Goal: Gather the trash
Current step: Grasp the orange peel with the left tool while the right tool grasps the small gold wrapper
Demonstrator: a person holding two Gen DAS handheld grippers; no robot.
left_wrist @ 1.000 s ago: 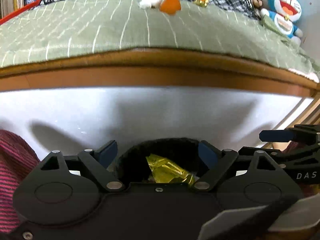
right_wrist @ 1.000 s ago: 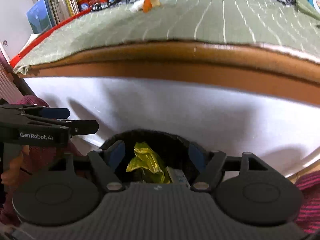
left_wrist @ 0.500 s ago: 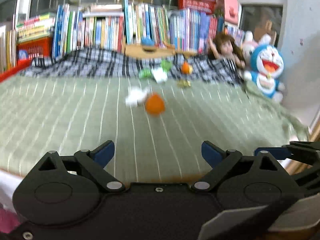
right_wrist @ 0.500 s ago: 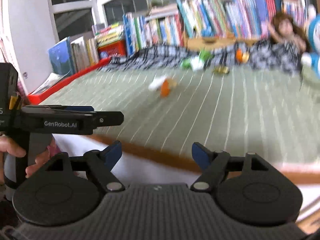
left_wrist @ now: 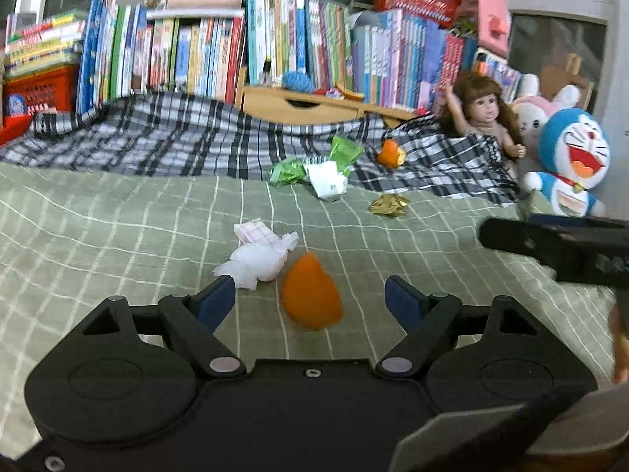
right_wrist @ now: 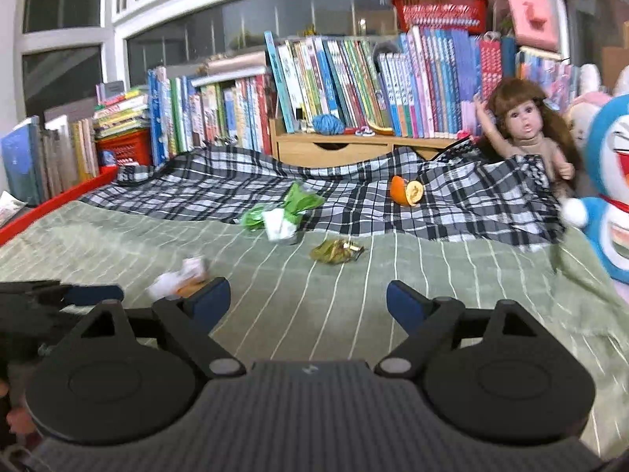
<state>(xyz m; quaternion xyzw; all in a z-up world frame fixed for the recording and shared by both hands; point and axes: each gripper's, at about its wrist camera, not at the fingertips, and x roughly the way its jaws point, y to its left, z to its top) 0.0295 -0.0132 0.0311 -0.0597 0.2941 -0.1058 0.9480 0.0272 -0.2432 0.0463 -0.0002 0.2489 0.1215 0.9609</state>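
Trash lies scattered on the green striped bed cover point(left_wrist: 98, 228). My left gripper point(left_wrist: 310, 302) hovers over the bed, its jaws closing. An orange peel point(left_wrist: 308, 287) lies on the cover between the fingertips, and the pads stand clear of it. A white tissue point(left_wrist: 257, 261) sits by the left fingertip. Farther back are green wrappers point(left_wrist: 289, 171), crumpled white paper point(left_wrist: 326, 181), a gold wrapper point(left_wrist: 388, 205) and another orange peel point(left_wrist: 390, 153). My right gripper point(right_wrist: 306, 301) is opening with nothing between its fingers; the gold wrapper point(right_wrist: 336, 252) lies ahead of it.
A plaid blanket point(right_wrist: 220, 192) is bunched along the back of the bed. A doll point(right_wrist: 526, 126) and a blue plush point(right_wrist: 613, 181) sit at the right. Behind them are rows of books point(right_wrist: 334, 82), a wooden drawer box point(right_wrist: 346, 147) and red baskets point(right_wrist: 440, 10).
Both grippers lifted away from a dark bin holding a gold wrapper at the bed's edge and moved forward over the bed. The trash now lies close in front of them.
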